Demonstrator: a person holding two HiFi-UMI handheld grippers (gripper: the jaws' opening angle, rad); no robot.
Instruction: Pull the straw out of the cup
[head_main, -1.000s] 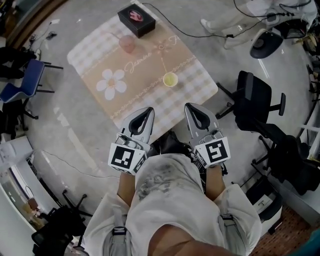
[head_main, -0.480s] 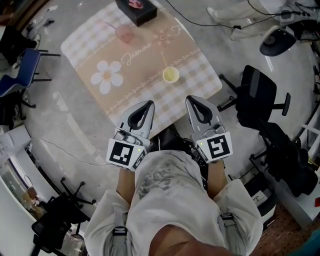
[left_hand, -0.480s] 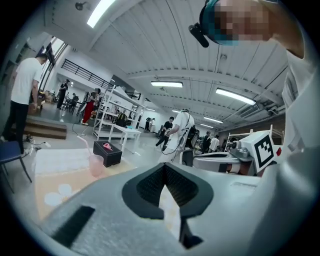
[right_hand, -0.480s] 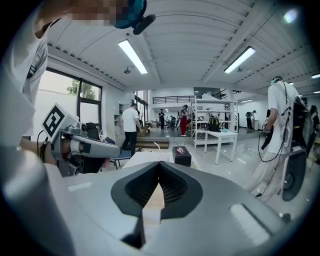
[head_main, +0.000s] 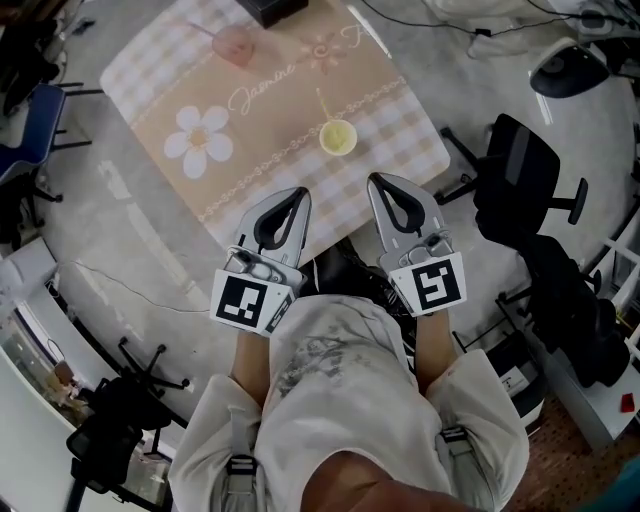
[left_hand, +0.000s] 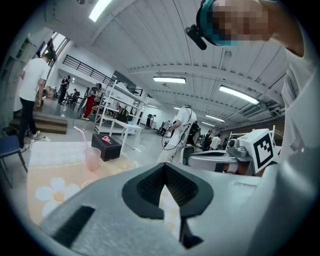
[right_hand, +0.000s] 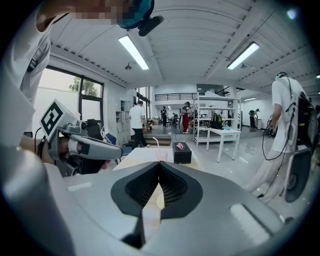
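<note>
A yellow cup (head_main: 338, 137) with a thin straw (head_main: 324, 104) standing in it sits on the checked tablecloth (head_main: 400, 150), near the table's front edge. My left gripper (head_main: 300, 193) and right gripper (head_main: 375, 182) hang side by side just short of that edge, both shut and holding nothing. The cup lies a little beyond and between them. In the right gripper view, the yellow cup (right_hand: 161, 200) shows only through the gap below the shut jaws of the right gripper (right_hand: 159, 165). The left gripper (left_hand: 164, 167) points over the cloth.
A pink cup (head_main: 233, 45) with its own straw and a black box (head_main: 270, 8) stand at the table's far side. A black office chair (head_main: 525, 170) is to the right and a blue chair (head_main: 35, 130) to the left. Cables cross the floor. People stand far off.
Both grippers have come down a little toward the table's front edge, still shut and side by side. The table and cups have slid toward the top of the head view.
</note>
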